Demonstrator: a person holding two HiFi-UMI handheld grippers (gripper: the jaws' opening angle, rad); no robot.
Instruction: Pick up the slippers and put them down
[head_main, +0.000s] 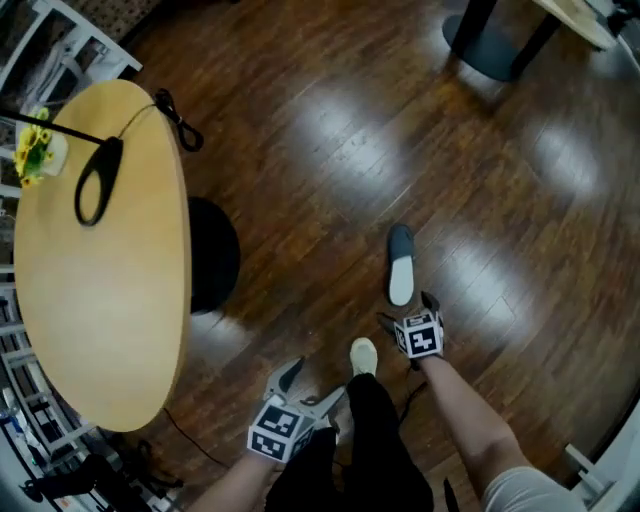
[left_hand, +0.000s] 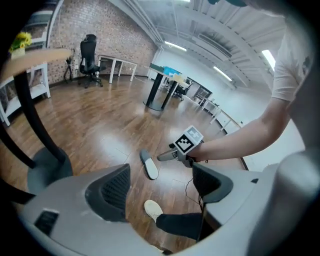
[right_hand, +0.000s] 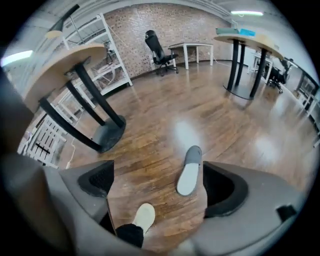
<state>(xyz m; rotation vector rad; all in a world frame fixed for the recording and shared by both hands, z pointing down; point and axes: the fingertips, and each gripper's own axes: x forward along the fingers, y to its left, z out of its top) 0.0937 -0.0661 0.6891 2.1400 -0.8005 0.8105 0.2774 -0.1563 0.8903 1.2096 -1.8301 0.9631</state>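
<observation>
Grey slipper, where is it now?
In the head view the grey slipper lies on the wooden floor, right of centre, just ahead of the right gripper and the person's white shoe.

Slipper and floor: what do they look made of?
Slipper: probably soft foam or fabric with a matte finish. It has a grey toe cover and a pale insole with no shine. Can't tell closer.
Floor: dark brown, glossy wood or wood-look planks. Plank seams and bright light reflections show.
</observation>
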